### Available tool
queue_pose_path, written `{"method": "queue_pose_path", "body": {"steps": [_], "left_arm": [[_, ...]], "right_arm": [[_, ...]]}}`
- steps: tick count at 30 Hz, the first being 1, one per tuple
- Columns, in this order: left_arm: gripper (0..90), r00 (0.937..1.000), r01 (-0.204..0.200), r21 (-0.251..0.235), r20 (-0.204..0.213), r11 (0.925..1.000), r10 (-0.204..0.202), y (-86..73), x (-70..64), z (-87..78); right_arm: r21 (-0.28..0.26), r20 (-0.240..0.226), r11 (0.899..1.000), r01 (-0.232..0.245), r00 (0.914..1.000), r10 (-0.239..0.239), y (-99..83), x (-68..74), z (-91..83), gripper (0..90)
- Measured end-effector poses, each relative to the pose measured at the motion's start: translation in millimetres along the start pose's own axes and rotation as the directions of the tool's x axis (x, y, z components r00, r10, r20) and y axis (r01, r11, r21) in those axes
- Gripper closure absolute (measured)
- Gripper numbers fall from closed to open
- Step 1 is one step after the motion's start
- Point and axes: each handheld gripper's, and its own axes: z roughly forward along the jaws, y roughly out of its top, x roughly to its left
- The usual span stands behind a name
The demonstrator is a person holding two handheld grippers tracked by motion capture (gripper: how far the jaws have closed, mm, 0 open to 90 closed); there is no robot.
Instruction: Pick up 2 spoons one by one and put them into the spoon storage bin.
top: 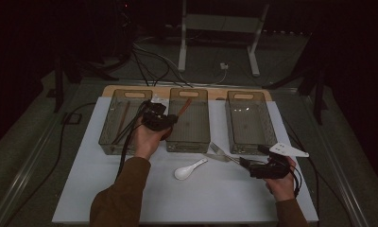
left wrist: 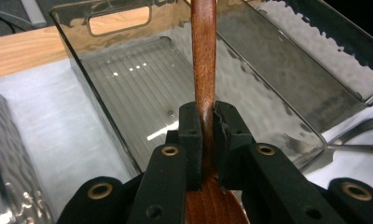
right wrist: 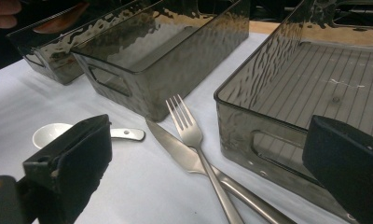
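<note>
My left gripper point(top: 169, 121) is shut on a brown wooden spoon point(top: 184, 108), holding it over the near left part of the middle grey bin point(top: 188, 147). In the left gripper view the spoon's handle point(left wrist: 203, 56) runs up from between the jaws of the left gripper point(left wrist: 206, 135), above the bin's ribbed floor point(left wrist: 128, 84). My right gripper point(top: 247, 163) stands open low over the mat, its jaws spread either side of a steel fork point(right wrist: 189, 130) and knife point(right wrist: 177, 149). A white ceramic spoon point(top: 189, 169) lies on the mat in front of the middle bin.
Three clear grey bins stand in a row on the white mat. The left bin point(top: 107, 142) holds thin brown sticks point(top: 122, 120). The right bin point(top: 268, 144) has a bare ribbed floor. Cables and a white stand lie beyond the table.
</note>
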Motion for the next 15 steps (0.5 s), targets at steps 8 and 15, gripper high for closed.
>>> {"method": "queue_pose_path", "body": {"steps": [8,15], "left_arm": [[83.4,0.9998,0.018,0.004,0.007,0.9998,-0.018,0.9,-0.8,16.4],[83.3,0.9994,0.034,0.025,0.0,0.9991,-0.034,0.6,-0.6,33.3]], "right_arm": [[0.001,-0.003,1.0,0.002,1.0,-0.002,-0.1,0.3,0.7,1.8],[0.004,-0.007,1.0,0.001,1.0,-0.001,-0.2,0.7,1.4,1.8]]}}
